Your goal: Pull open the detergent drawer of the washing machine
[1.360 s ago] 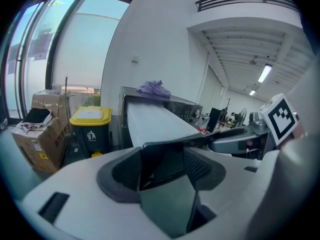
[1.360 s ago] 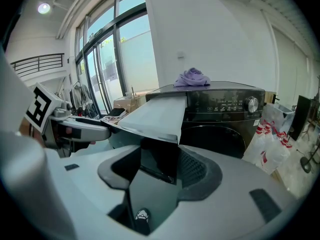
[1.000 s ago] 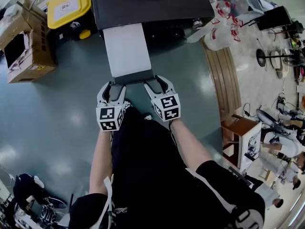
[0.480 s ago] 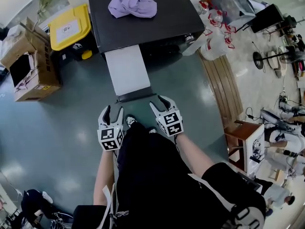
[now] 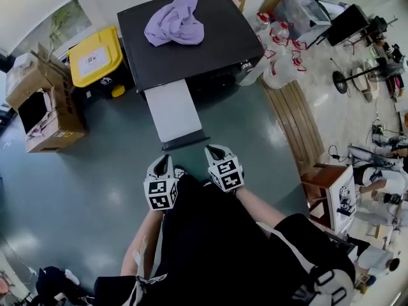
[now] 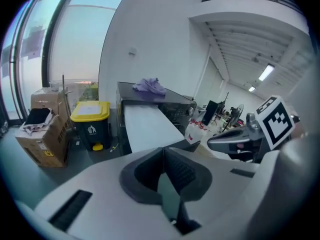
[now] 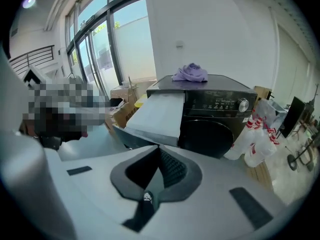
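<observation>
Drawer (image 5: pixel 171 110) stands pulled far out of the washer (image 5: pixel 210 50). Left gripper (image 5: pixel 164 162) has just been closing, empty; right gripper (image 5: pixel 217 150) is closed, empty.

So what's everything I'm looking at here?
Washing machine: one, black, top centre.
Detergent drawer: one, white, pulled far out of the machine's front.
Cloth: one, purple, bunched on the machine's top.
Bin: one, yellow-lidded, left of the machine.
Cardboard boxes: at least two, brown, far left.
Plastic bags: several, white with red, right of the machine.
Wooden stool: one, brown, lower right.
Left gripper: one, white, near the drawer's end, jaws just closed, empty.
Right gripper: one, white, beside it, jaws just closed, empty.
</observation>
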Demonstrator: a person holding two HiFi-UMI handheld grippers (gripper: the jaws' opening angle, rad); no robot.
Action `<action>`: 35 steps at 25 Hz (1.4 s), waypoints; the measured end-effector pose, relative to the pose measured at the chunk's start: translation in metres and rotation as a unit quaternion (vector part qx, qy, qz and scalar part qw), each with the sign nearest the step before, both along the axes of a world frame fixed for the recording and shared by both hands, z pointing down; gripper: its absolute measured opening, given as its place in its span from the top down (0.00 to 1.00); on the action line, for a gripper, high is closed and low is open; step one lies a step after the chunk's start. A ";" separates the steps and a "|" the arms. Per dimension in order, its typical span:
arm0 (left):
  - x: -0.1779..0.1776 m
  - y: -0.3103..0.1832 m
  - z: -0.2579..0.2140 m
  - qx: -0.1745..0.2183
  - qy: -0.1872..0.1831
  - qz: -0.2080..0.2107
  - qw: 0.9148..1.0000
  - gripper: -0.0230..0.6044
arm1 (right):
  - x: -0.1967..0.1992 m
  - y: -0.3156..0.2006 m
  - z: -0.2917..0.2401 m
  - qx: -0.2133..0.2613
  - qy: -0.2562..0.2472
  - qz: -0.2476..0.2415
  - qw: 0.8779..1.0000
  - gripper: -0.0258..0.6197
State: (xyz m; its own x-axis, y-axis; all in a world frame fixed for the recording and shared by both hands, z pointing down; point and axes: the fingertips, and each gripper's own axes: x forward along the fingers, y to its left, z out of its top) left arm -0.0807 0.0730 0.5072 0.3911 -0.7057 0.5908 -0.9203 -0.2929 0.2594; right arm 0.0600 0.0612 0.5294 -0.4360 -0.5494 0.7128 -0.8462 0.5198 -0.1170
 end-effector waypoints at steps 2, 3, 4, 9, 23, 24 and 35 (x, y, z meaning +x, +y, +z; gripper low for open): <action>0.009 0.001 -0.008 -0.019 0.046 -0.002 0.999 0.93 | -0.005 -0.007 -0.011 0.003 -0.009 -0.002 1.000 0.95; 0.013 0.000 -0.011 -0.026 0.064 0.003 0.998 0.93 | -0.007 -0.011 -0.016 0.008 -0.013 -0.005 1.000 0.95; 0.017 -0.003 -0.014 -0.028 0.069 0.011 0.997 0.93 | -0.010 -0.018 -0.021 0.015 -0.017 -0.008 1.000 0.95; 0.024 -0.032 -0.023 -0.022 0.057 -0.010 0.998 0.93 | -0.020 -0.047 -0.049 0.052 -0.035 -0.029 0.998 0.95; 0.033 -0.110 -0.210 0.182 0.023 -0.064 0.981 0.93 | -0.013 -0.122 -0.248 0.235 -0.099 -0.071 0.964 0.95; 0.033 -0.111 -0.224 0.197 0.020 -0.065 0.978 0.93 | -0.013 -0.123 -0.261 0.245 -0.104 -0.072 0.961 0.95; 0.015 -0.115 -0.333 0.311 0.012 -0.093 0.946 0.93 | -0.004 -0.122 -0.359 0.343 -0.113 -0.072 0.930 0.95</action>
